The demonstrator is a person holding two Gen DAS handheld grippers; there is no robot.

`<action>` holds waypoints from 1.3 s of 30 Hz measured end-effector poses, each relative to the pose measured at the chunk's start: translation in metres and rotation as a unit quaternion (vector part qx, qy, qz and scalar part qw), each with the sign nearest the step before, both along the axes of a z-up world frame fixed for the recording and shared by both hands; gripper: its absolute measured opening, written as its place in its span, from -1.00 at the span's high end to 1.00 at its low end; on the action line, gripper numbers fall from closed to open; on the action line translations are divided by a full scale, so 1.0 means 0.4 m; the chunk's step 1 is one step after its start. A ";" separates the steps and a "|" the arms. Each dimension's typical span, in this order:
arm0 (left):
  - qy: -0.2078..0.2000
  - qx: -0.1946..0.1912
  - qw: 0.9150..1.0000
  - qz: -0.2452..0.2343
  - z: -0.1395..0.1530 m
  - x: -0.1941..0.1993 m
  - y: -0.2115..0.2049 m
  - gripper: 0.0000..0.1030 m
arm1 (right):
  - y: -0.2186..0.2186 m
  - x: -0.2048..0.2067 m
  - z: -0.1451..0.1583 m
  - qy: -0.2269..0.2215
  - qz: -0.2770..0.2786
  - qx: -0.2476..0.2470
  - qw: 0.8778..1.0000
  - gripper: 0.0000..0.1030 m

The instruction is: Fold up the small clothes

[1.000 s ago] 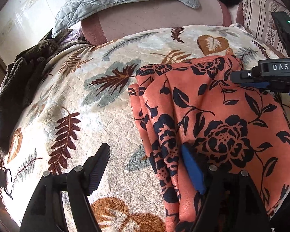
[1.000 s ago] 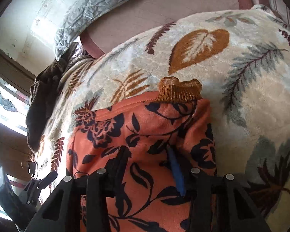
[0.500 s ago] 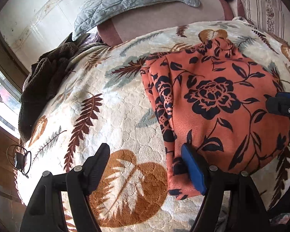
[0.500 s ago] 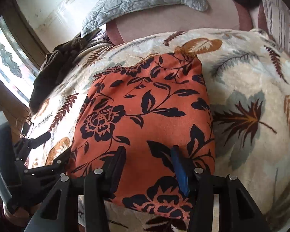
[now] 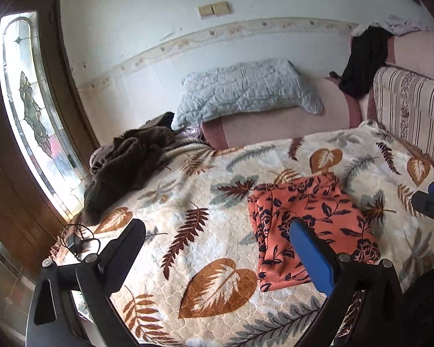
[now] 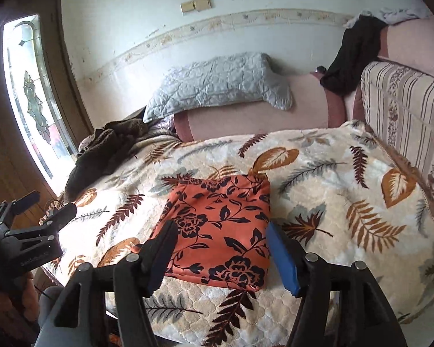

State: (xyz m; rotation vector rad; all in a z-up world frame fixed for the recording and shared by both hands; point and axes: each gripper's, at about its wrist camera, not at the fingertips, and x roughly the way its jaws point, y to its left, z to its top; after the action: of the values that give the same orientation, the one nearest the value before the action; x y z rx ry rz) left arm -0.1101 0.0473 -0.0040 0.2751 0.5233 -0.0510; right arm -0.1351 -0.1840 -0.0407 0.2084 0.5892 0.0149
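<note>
Folded orange floral garment (image 6: 220, 231) lying flat on the leaf-print blanket (image 6: 347, 202) (grey quilted pillow (image 6: 217, 86) beyond it). Left gripper (image 5: 217, 248) and right gripper (image 6: 221, 248) both spread wide, grasping nothing, held clear of the garment.

A soft blanket (image 5: 188, 240) with brown and gray leaves covers the bed. A gray quilted pillow (image 5: 246, 92) lies near the white wall, and a dark brown cloth (image 5: 124, 162) is piled by the window (image 5: 29, 121). A black cloth (image 5: 361, 63) hangs beside a striped cushion (image 5: 410, 107).
</note>
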 end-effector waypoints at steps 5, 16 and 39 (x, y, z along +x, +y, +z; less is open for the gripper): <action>-0.048 -0.003 0.999 0.017 0.108 -0.098 0.016 -0.94 | 0.026 -0.105 0.107 -0.046 -0.013 -0.008 0.999 -0.45; -0.120 -0.046 0.991 0.036 0.274 -0.260 0.059 -1.00 | 0.062 -0.283 0.248 -0.125 -0.030 -0.027 0.991 -0.56; -0.140 -0.079 0.984 0.084 0.353 -0.315 0.106 -1.00 | 0.104 -0.352 0.289 -0.157 -0.029 -0.047 0.986 -0.57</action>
State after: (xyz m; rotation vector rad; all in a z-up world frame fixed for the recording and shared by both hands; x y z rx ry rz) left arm -0.2360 0.0899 0.1371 0.0799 0.2599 0.1082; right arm -0.2759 -0.1423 0.0750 0.1280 0.2675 -0.0367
